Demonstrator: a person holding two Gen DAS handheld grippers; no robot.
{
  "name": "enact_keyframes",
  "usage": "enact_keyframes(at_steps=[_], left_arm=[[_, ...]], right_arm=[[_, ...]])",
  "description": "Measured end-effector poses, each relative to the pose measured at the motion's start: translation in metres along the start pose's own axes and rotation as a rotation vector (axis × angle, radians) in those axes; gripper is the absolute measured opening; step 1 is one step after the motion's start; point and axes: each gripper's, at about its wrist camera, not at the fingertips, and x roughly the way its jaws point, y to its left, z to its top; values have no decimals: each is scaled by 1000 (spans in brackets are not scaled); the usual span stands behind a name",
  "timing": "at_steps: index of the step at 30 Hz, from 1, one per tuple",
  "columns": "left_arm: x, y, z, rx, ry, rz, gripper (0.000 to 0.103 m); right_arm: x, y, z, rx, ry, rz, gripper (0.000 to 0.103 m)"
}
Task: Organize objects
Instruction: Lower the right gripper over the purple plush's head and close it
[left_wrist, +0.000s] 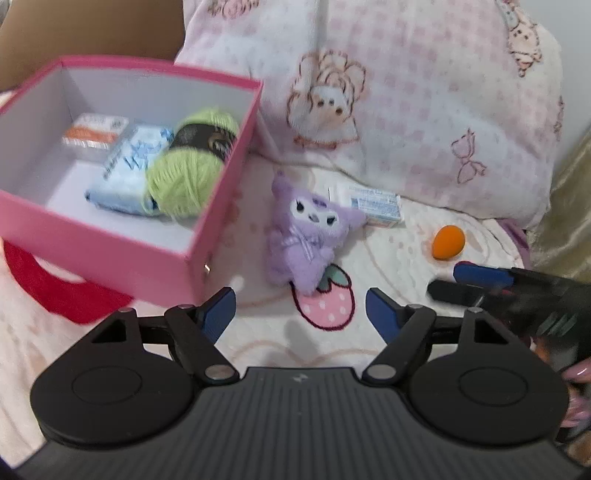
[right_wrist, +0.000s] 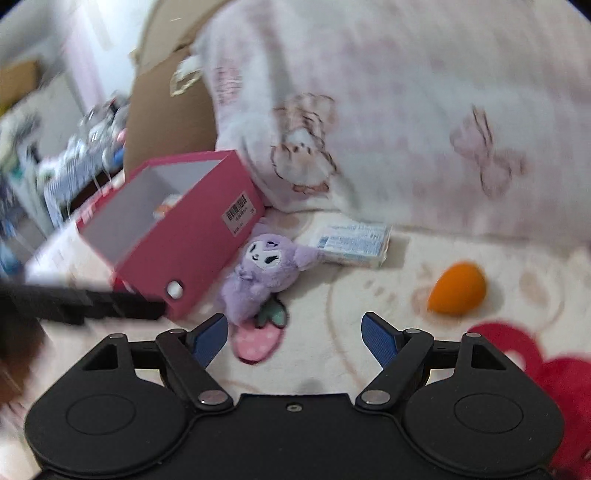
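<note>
The purple plush (left_wrist: 308, 236) lies on the bed (left_wrist: 406, 314) just beside the pink box (left_wrist: 110, 251), touching a small carton (left_wrist: 376, 206) behind it; an orange sponge (left_wrist: 447, 242) sits apart to the right. In the box lie green yarn (left_wrist: 188, 170), a blue pack (left_wrist: 129, 166) and an orange-white packet (left_wrist: 94, 134). The left gripper (left_wrist: 301, 308) and right gripper (right_wrist: 293, 334) both have fingers spread wide, empty, above the bed near the plush. A pillow (left_wrist: 424, 92) stands behind.

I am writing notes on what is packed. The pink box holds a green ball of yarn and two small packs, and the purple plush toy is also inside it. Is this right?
Not quite. The purple plush toy is not inside the pink box; it lies on the blanket beside it, as the left wrist view shows. The green ball of yarn and two small packs are in the box.
</note>
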Motion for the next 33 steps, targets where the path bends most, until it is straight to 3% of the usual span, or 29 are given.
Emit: enact_keyframes(at_steps=[2, 6, 8, 13, 19, 23, 27, 30, 33], left_arm=[[10, -2, -4, 0, 4, -12, 75], [31, -6, -10, -30, -1, -10, 73], [39, -6, -10, -46, -25, -4, 67], [50, -7, -8, -48, -108, 42, 56], [59, -6, -9, -29, -140, 1, 42], [62, -4, -7, -40, -136, 13, 41], [64, 5, -5, -81, -122, 24, 41], [65, 9, -4, -95, -113, 18, 41], [67, 10, -5, -97, -106, 17, 41]], right_arm=[[1, 5, 13, 16, 11, 50, 83], [18, 24, 34, -94, 40, -3, 83], [32, 27, 44, -130, 62, -14, 83], [62, 31, 68, -160, 137, 45, 62], [98, 41, 85, -283, 203, -9, 45], [119, 37, 90, -238, 243, -26, 44], [137, 39, 88, -276, 263, -94, 45], [142, 33, 87, -235, 283, -71, 45], [141, 24, 86, -193, 270, -70, 53]])
